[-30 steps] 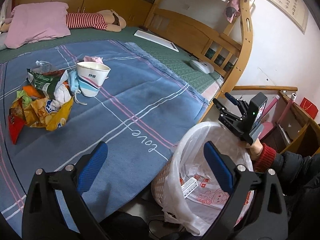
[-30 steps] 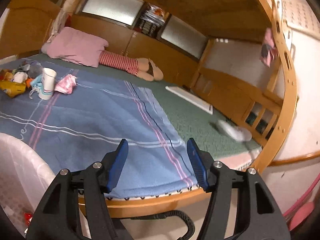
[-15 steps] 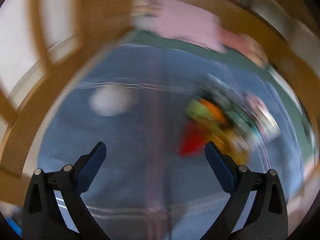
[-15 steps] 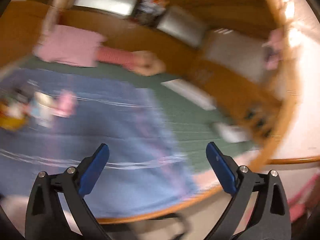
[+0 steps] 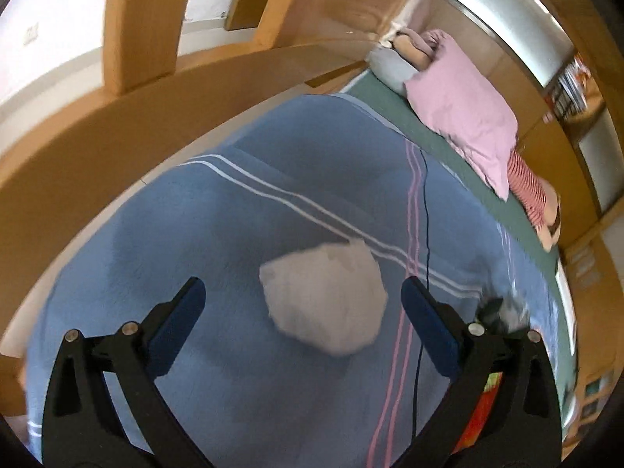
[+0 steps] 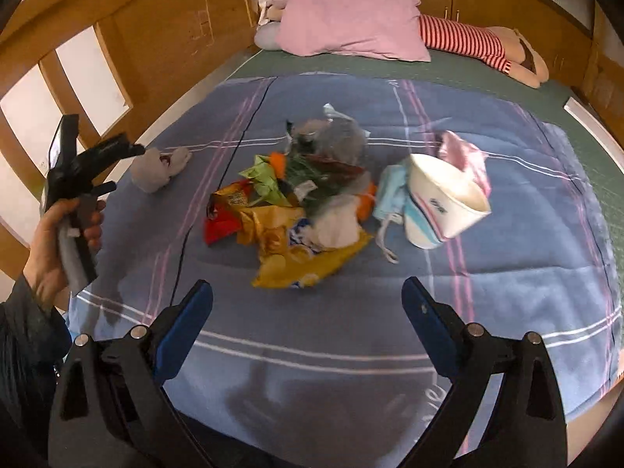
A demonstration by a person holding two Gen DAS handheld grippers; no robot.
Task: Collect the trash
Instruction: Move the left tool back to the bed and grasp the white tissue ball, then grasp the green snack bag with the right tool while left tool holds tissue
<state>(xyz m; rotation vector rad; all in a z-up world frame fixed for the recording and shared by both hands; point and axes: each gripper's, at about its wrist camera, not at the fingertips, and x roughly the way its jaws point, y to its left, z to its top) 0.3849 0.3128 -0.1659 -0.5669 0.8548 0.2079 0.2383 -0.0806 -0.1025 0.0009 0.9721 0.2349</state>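
Note:
A crumpled white tissue wad (image 5: 325,300) lies on the blue blanket (image 5: 234,234), between and just beyond my open left gripper (image 5: 302,304); the jaws stand wide apart on either side of it, not touching. The wad also shows in the right wrist view (image 6: 158,167), with the left gripper (image 6: 117,167) beside it. My right gripper (image 6: 308,304) is open and empty above the blanket, short of a trash pile (image 6: 296,202) of snack wrappers, tissue and plastic. A tipped white paper cup (image 6: 444,206) and a pink wrapper (image 6: 464,156) lie right of the pile.
A pink pillow (image 6: 351,19) and a striped doll (image 6: 479,46) lie at the bed's head on the green mat (image 6: 468,74). Wooden bed rails (image 6: 78,78) run along the left side. A thin dark cord (image 6: 218,187) crosses the blanket.
Both grippers have swung from the trash bin at the bed's edge to over the blanket. The left now frames the tissue wad; the right has opened wider and faces the trash pile.

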